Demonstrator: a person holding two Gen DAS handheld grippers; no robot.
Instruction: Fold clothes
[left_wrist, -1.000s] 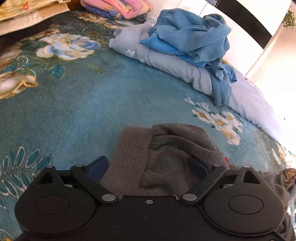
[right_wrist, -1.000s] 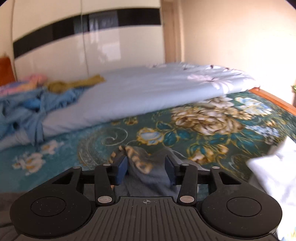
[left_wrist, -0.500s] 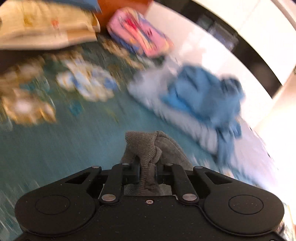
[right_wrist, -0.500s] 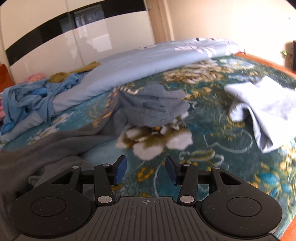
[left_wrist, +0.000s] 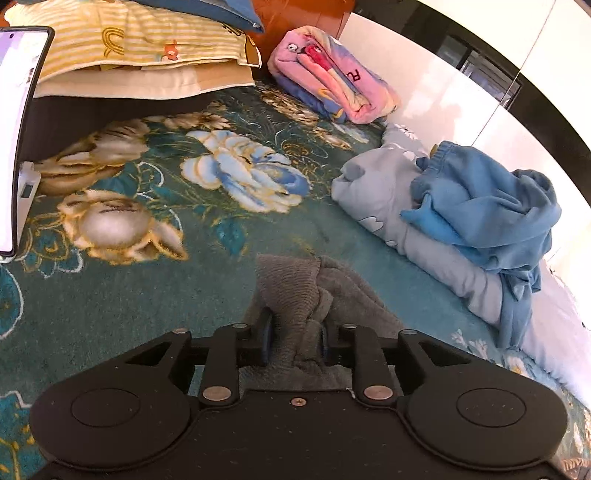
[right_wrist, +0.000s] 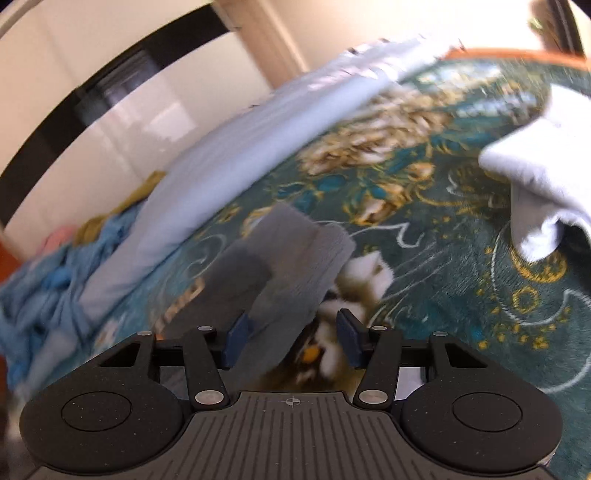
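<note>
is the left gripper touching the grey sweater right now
Touching. The left wrist view shows the left gripper with both fingers pinching a bunched ribbed fold of the grey sweater.

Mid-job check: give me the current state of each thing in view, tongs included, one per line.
left tongs: shut on the grey sweater.
grey sweater: ribbed edge bunched between the left fingers.
right tongs: open, holding nothing.
blue garment: crumpled, unfolded, on the pale blue quilt.
white garment: loose, unfolded on the floral blanket.
pink blanket: folded.
</note>
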